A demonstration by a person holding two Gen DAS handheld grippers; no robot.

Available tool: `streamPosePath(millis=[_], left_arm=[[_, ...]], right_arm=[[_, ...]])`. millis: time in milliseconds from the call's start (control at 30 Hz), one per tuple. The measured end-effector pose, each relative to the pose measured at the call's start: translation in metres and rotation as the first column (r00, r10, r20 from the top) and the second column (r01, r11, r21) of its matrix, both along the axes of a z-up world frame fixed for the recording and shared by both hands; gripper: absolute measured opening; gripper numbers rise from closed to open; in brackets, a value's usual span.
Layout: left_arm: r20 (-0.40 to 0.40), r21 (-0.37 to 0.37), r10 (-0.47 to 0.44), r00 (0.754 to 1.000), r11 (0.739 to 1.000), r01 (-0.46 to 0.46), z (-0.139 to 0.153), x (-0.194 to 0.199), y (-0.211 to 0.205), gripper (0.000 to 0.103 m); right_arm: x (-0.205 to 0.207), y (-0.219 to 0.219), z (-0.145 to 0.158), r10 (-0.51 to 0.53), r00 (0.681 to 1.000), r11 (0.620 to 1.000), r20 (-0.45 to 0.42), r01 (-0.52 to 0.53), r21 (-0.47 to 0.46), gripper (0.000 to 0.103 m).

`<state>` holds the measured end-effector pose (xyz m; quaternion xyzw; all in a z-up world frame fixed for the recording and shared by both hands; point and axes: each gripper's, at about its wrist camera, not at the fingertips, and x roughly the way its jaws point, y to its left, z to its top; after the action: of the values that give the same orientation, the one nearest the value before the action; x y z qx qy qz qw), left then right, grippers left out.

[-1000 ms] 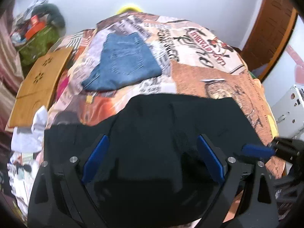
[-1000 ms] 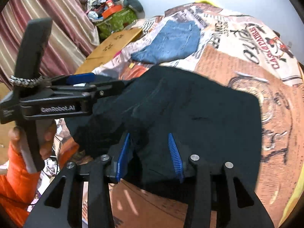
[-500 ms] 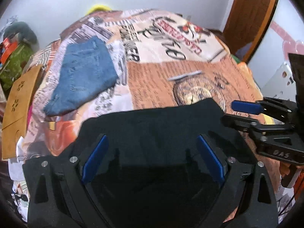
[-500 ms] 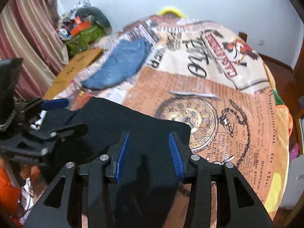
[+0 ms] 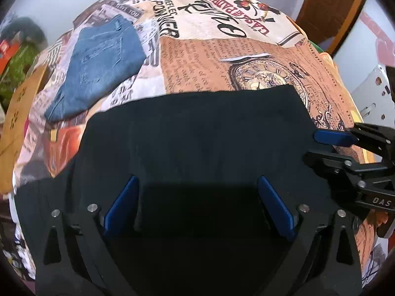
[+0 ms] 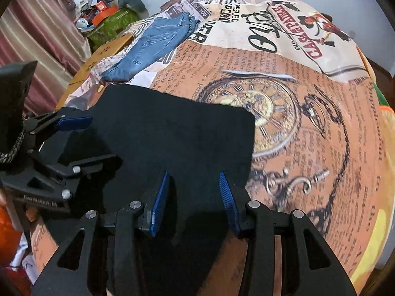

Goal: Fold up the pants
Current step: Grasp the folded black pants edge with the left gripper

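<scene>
The black fabric pants (image 5: 197, 133) lie flat on the bed's newspaper-print patchwork cover (image 5: 212, 69), near edge toward both tongs, far right corner resting on the printed pocket-watch motif (image 6: 256, 103).

The left black two-finger gripper with blue pads (image 5: 197, 204) stands wide open above the near part of the pants; nothing sits between its fingers. The right black two-finger gripper with blue pads (image 6: 195, 199) is partly open over the pants' near right edge, with black cloth showing between its pads but not clamped.

A folded blue denim garment (image 5: 98, 61) lies well apart at the far left of the cover.

Beyond the bed, a green open-topped container (image 6: 111, 24) holds orange and mixed clutter; individual contents cannot be told.
</scene>
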<state>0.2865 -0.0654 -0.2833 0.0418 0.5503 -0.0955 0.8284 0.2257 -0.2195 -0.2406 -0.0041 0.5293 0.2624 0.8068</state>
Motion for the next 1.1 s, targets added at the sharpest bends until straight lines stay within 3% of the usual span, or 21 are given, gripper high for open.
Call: streamPosePath(millis=[400,700,900,1100], left_arm=[[0.046,0.027,0.06,0.997,0.998,-0.061,0.009,-0.033,0.016,0.099],[0.09,0.038,0.157,0.983,0.986,-0.161,0.034,-0.049,0.05,0.099],[0.15,-0.041,0.303,0.941,0.953,-0.301,0.067,-0.074,0.112,0.099],[0.125,-0.165,0.487,0.865,0.869,-0.466,0.078,-0.11,0.188,0.099]], right_arm=[[-0.032,-0.022,0.006,-0.073,0.997,0.997,-0.033,0.073,0.022,0.039],[-0.041,-0.013,0.04,-0.075,0.996,0.997,0.048,0.074,0.008,0.039],[-0.047,0.011,0.069,-0.037,0.991,0.999,0.13,0.032,0.035,0.039],[-0.056,0.05,0.086,0.038,0.982,0.997,0.186,-0.049,0.056,0.039]])
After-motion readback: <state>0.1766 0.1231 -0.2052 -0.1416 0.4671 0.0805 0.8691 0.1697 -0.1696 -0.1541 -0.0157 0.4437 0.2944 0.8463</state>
